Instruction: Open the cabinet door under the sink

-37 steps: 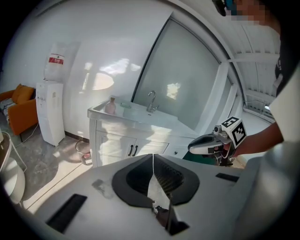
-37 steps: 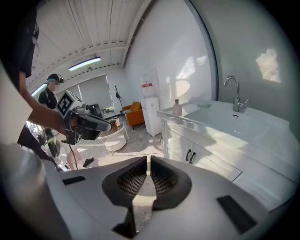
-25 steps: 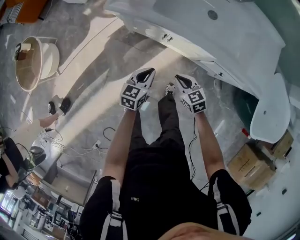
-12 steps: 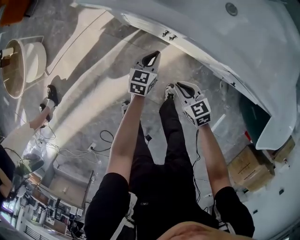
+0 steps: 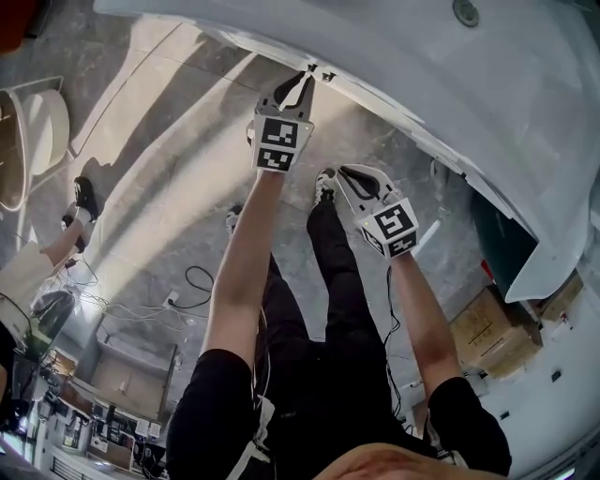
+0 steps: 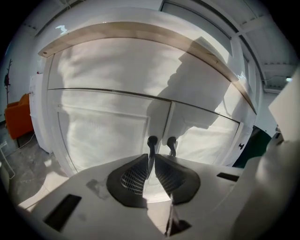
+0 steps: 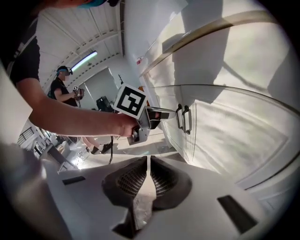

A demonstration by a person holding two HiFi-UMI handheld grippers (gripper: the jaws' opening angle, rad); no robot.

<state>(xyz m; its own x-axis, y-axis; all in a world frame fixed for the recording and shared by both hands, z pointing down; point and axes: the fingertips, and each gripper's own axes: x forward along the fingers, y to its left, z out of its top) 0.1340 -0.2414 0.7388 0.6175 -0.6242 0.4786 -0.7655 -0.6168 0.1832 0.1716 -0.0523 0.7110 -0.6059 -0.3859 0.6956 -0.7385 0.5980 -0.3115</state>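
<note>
The white cabinet under the sink has two doors, the left door and the right door, both closed. Two dark bar handles stand side by side at the seam, and in the head view the handles show under the counter edge. My left gripper is shut, its tips right at the left-hand handle, whose lower end shows in the slit between the jaws. Whether it touches I cannot tell. My right gripper hangs lower and further back, shut on nothing, and its view shows the left gripper by the handles.
A wooden counter edge overhangs the doors, with the sink drain above. Cardboard boxes lie at the right and cables cross the grey floor. An orange chair stands left of the cabinet. Another person stands far off.
Both grippers have sunk. The left one has travelled forward to the door handles, while the right one has shifted only a little and stays behind.
</note>
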